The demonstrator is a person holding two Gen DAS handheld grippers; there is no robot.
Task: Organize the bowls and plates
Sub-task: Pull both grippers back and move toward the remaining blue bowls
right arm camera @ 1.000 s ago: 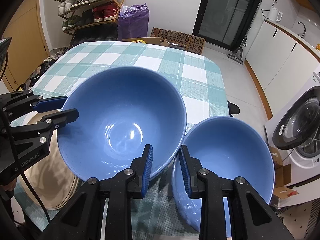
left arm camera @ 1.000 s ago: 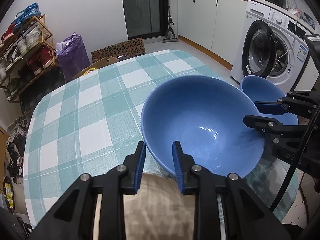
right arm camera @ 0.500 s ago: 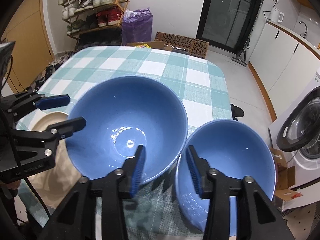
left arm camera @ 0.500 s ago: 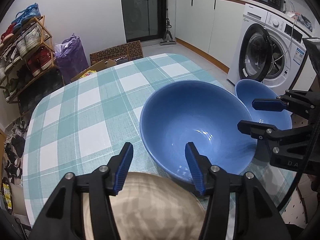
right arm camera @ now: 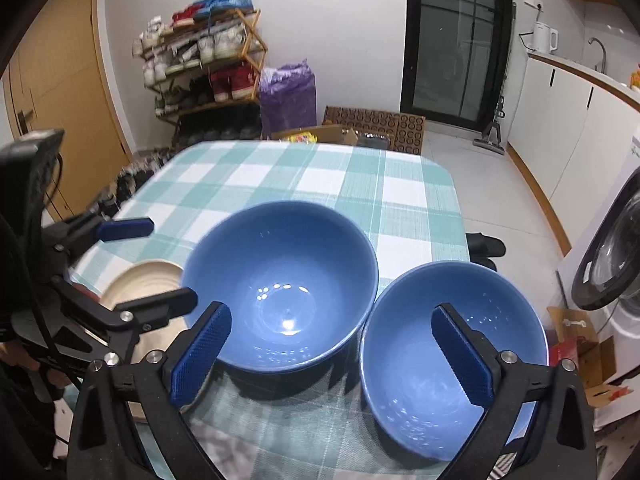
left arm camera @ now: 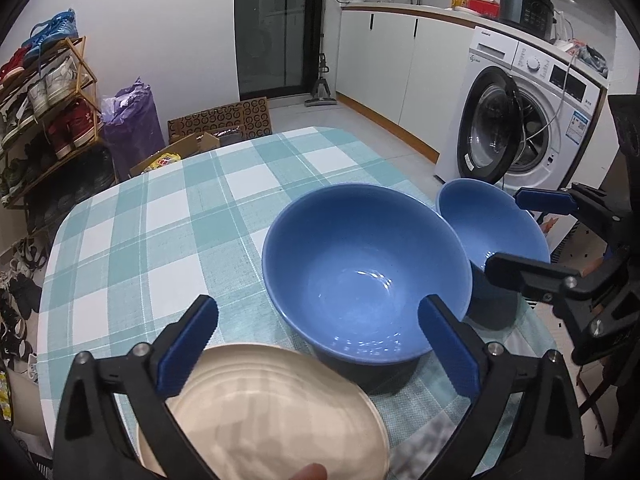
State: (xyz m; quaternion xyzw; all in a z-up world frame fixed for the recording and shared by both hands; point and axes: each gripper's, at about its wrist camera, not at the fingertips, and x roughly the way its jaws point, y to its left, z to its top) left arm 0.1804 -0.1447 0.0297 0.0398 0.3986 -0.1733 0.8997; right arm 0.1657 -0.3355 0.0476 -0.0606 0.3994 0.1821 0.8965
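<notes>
On the teal-and-white checked tablecloth (left arm camera: 160,240) stand three dishes in a row along the near edge. Seen from the left wrist, the large blue bowl (left arm camera: 366,276) sits upright at the centre, with the smaller blue bowl (left arm camera: 494,224) just beside it at about two o'clock, their rims close enough that contact cannot be judged, and the cream ridged plate (left arm camera: 264,408) lies at about seven o'clock of the large bowl, its rim passing just under the bowl's near side. The left gripper (left arm camera: 318,348) hovers above the plate with its jaws spread wide; they have just been opening, and nothing is pinched, though the plate shows in the gap below. From the right wrist, the right gripper (right arm camera: 332,356) is likewise spread wide, its jaws having just been opening and gripping nothing; its left pad hangs over the near rim of the large blue bowl (right arm camera: 280,284) and its right pad over the smaller blue bowl (right arm camera: 452,356). A fingertip (left arm camera: 308,472), blurred, shows at six o'clock in the left view. A washing machine (left arm camera: 520,112) stands at two o'clock, a shoe rack (left arm camera: 44,96) at ten o'clock.
</notes>
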